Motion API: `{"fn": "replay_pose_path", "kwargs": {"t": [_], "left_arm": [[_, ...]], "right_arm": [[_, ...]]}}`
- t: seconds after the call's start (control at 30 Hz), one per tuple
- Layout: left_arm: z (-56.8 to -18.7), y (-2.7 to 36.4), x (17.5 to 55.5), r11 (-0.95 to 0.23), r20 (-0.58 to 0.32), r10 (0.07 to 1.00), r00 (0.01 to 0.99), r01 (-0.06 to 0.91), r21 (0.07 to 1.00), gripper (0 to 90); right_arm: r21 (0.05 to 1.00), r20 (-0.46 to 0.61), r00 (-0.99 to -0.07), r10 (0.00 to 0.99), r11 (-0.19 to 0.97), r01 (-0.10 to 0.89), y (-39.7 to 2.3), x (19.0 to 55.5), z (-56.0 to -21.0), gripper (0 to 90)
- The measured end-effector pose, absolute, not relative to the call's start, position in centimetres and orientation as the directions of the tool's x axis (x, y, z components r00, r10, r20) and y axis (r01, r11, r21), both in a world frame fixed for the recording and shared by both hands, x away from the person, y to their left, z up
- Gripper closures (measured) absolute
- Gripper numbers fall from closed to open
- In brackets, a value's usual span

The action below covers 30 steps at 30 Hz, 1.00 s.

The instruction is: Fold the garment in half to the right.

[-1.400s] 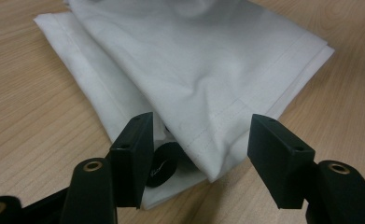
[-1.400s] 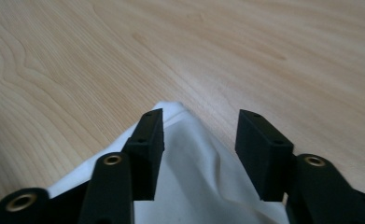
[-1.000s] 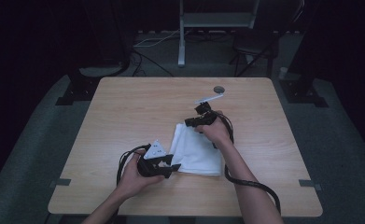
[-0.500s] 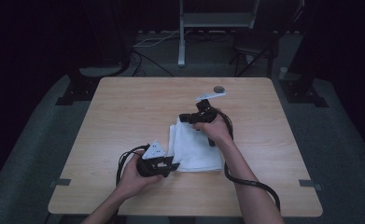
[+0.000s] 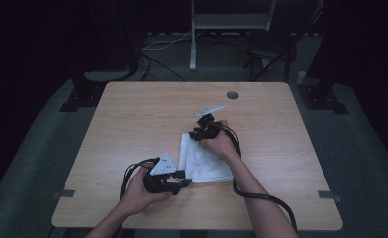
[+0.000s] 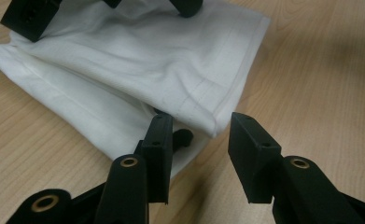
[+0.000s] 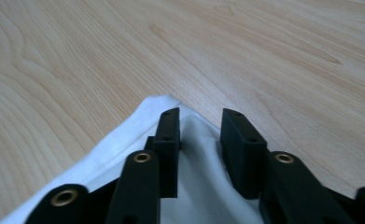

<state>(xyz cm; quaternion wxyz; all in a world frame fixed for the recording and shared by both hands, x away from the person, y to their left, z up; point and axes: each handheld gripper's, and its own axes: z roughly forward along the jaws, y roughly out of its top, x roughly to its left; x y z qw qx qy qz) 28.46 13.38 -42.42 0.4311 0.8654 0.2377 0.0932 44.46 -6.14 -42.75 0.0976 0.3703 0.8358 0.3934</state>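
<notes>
A folded white cloth [image 5: 206, 159] lies on the wooden table [image 5: 142, 114]. My left gripper [image 5: 184, 179] rests at the cloth's near left corner. In the left gripper view the left gripper [image 6: 201, 135] has just been opening, and the cloth [image 6: 138, 60] corner lies loose between its jaws. My right gripper [image 5: 196, 133] sits at the far left corner. In the right gripper view the right gripper [image 7: 199, 135] has also just been opening, with the cloth [image 7: 110, 149] corner flat under the gap and not pinched.
A round cable hole [image 5: 232, 94] sits near the table's far edge. The right gripper's black cable [image 5: 261, 196] loops over the near right of the table. A desk frame [image 5: 216, 20] and a chair [image 5: 276, 49] stand beyond, in the dark.
My right gripper has moved a little left and down onto the cloth's far left corner. The cloth now lies flatter and narrower. The left hand has stayed in place.
</notes>
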Motion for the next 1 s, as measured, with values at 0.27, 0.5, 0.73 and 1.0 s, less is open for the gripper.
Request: {"fn": "replay_pose_path", "kwargs": {"t": [0.27, 0.5, 0.73, 1.0], "left_arm": [[-41.6, 13.7, 28.8, -0.450, -0.048, 0.522, 0.852, 0.323, 0.832, 50.9], [-42.2, 13.2, 29.5, -0.410, -0.053, 0.501, 0.864, 0.291, 0.865, 49.3], [-43.4, 12.7, 29.8, -0.497, -0.086, 0.471, 0.878, 0.344, 0.797, 49.4], [-43.3, 12.9, 29.6, -0.495, -0.107, 0.474, 0.874, 0.365, 0.788, 47.6]], "right_arm": [[0.797, 0.096, -0.701, 0.707, 0.367, 0.479, -6.2, 43.9, -40.4, 58.9], [0.763, 0.098, -0.720, 0.687, 0.412, 0.498, -5.7, 43.5, -41.0, 57.8], [0.722, 0.105, -0.719, 0.687, 0.444, 0.531, -5.1, 43.6, -42.4, 56.7], [0.742, 0.136, -0.706, 0.695, 0.401, 0.537, -5.3, 43.5, -41.7, 51.3]]}}
